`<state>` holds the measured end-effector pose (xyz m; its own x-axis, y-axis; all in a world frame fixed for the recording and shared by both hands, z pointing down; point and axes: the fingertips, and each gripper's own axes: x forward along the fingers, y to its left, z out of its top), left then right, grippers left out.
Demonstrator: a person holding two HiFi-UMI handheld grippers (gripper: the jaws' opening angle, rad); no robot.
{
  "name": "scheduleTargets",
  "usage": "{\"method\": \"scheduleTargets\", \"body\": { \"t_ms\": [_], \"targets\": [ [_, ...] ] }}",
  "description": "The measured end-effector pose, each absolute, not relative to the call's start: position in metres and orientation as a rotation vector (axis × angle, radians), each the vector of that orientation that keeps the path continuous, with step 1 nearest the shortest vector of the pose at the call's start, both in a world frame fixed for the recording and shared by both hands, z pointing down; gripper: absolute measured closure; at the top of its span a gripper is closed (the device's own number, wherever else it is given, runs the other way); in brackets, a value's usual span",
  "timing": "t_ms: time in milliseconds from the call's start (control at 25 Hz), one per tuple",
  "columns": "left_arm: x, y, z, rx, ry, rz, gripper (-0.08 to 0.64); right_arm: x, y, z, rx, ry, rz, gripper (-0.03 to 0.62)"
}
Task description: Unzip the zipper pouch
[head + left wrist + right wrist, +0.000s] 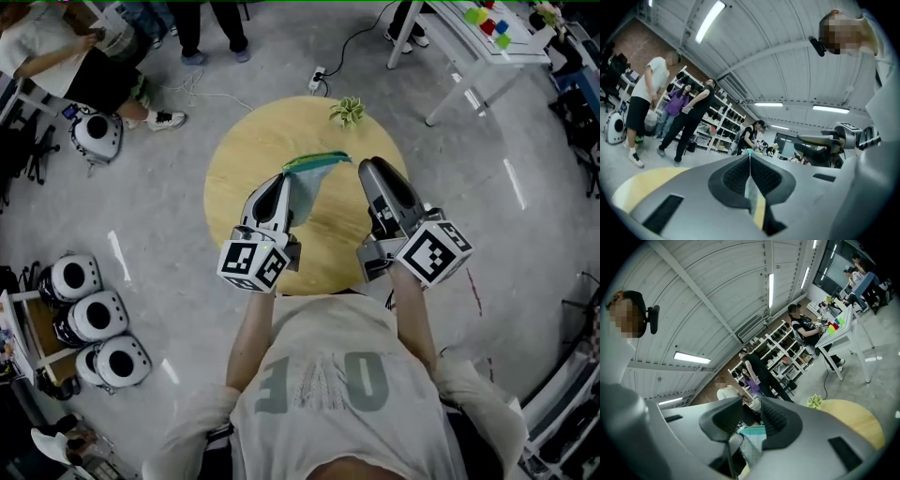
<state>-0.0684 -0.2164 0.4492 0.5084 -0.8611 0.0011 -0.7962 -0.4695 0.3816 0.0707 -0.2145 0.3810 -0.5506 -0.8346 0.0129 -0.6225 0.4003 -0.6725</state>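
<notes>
Head view showed the zipper pouch (pixel 311 180) hanging over the middle of the round table (pixel 234 155), pinched in the left gripper's (pixel 279 187) closed jaws. The right gripper (pixel 373 171) stood just beside it, jaws parted, gripping nothing.

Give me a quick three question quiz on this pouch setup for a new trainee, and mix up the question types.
1. True or false: the left gripper is shut on the zipper pouch.
2. Multiple choice: the right gripper has its jaws A) apart, B) pressed together, C) out of view.
3. Fill in: the small plant stands on a yellow table whose top is ____ in shape.
Key: 1 true; 2 A; 3 round.
</notes>
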Motion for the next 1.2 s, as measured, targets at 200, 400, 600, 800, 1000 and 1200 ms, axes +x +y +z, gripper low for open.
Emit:
{"method": "scheduleTargets", "body": {
  "t_ms": [200,400,600,800,1000,1200],
  "targets": [
    [-0.071,-0.219,0.503,2.28,-1.343,-0.231,0.531,0.077,-0.213,0.388,-1.323,2.332,-0.924,0.46],
    [-0.097,-0.225,0.544,2.107,-1.4,-0.226,0.531,0.074,-0.213,0.394,-1.335,2.341,-0.945,0.46],
    [-0.128,-0.235,0.576,1.976,-1.47,-0.227,0.531,0.067,-0.214,0.406,-1.339,2.369,-0.98,0.46],
    [-0.159,-0.236,0.612,1.861,-1.544,-0.177,0.529,0.056,-0.212,0.415,-1.342,2.398,-1.017,0.46],
    [-0.183,-0.23,0.643,1.767,-1.585,-0.141,0.529,0.05,-0.209,0.421,-1.346,2.419,-1.038,0.46],
    [-0.192,-0.225,0.668,1.704,-1.594,-0.057,0.529,0.044,-0.208,0.426,-1.347,2.436,-1.059,0.46]
  ]
}}
